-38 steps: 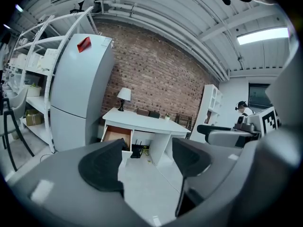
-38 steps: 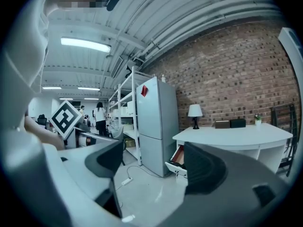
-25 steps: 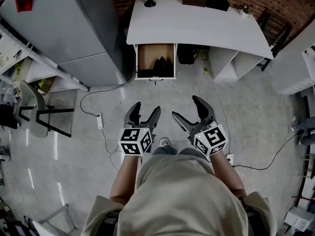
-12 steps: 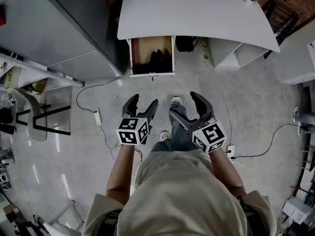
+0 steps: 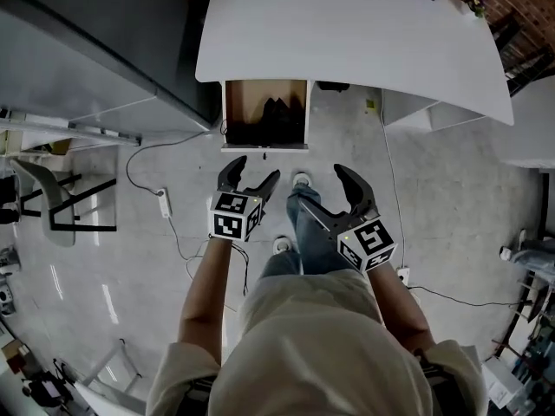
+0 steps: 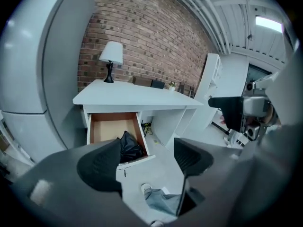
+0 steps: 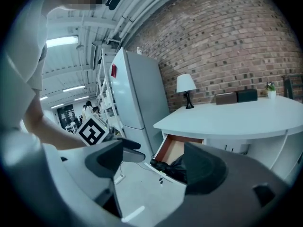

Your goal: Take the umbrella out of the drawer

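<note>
**Left gripper** (image 5: 257, 170): centre-left of the head view, marker cube towards the person. Its 2 jaws stand wide apart with nothing between the pads. In the left gripper view, floor and a shoe show through the gap.

**Right gripper** (image 5: 325, 189): just right of centre in the head view, also well short of the desk. Its 2 jaws are spread wide and hold nothing. In the right gripper view, the drawer shows between them at a distance.

**Drawer** (image 5: 264, 146): upper centre of the head view, under the left end of the desk. It is pulled open, with a white front and a brown interior.

**Umbrella** (image 5: 277, 111): a black, folded, crumpled bundle lying inside the open drawer, towards its front right part. Neither gripper touches it.

**Desk** (image 5: 347, 33): white curved top across the upper head view. 1 white-shaded lamp (image 6: 110, 56) stands at its far left corner before the brick wall (image 6: 142, 32).

**Grey cabinet** (image 5: 87, 50): upper left of the head view, beside the desk.

**Power strip** (image 5: 162, 202): on the floor left of the left gripper, cable attached.

**Shoes**: 1 (image 5: 301, 180) lies between the 2 grippers, and 1 (image 5: 282, 245) lies lower down.
</note>
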Available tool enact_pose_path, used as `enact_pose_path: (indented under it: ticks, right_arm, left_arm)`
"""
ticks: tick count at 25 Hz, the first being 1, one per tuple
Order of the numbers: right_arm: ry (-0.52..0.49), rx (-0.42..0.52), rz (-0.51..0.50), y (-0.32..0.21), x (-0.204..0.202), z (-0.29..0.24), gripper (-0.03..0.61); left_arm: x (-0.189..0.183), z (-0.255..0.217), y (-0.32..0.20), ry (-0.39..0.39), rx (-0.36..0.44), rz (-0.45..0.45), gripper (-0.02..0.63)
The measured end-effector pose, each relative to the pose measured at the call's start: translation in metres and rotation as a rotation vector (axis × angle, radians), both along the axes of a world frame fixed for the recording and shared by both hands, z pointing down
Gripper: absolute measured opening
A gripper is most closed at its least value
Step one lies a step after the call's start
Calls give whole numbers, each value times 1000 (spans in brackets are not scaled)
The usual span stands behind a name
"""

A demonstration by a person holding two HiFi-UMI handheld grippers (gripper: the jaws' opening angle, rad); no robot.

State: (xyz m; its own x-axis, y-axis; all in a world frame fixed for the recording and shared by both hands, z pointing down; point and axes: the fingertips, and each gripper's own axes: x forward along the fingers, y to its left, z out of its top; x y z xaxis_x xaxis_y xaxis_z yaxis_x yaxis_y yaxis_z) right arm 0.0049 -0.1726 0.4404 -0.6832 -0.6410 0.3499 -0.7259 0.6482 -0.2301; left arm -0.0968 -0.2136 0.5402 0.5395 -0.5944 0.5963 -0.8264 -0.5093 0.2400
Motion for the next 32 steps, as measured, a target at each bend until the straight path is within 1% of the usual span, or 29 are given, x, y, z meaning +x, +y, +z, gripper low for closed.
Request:
enact_pose_path:
  ticks: [6, 13, 17, 20, 23, 27, 30, 32]
  right_arm:
    - [-5, -56, -2, -51, 7, 31, 377]
    - [-31, -127, 20, -88, 21, 68, 377]
    - [-35, -173, 25, -101, 27, 91, 377]
    - [-50, -205, 35, -107, 31, 108, 376]
    - [-60, -233, 40, -112, 34, 123, 376]
    - [-67, -263, 57, -120, 39, 141, 376]
    - [-82, -286, 78, -127, 40, 150, 376]
    - [-87, -293, 87, -133, 42, 152, 376]
  left_arm:
    - [12, 62, -62, -85, -63, 77, 362]
    - [26, 138, -109, -162, -166, 169, 391]
    - [32, 185, -120, -222, -231, 261, 416]
    - [34, 218, -126, -289, -277, 327, 426]
    - [38, 243, -133, -333, -309, 395, 433]
    - [42, 273, -136, -389, -358, 510, 437]
    - [37, 295, -132, -421, -426, 569, 440]
    - [36, 303, -130, -439, -477, 583, 439]
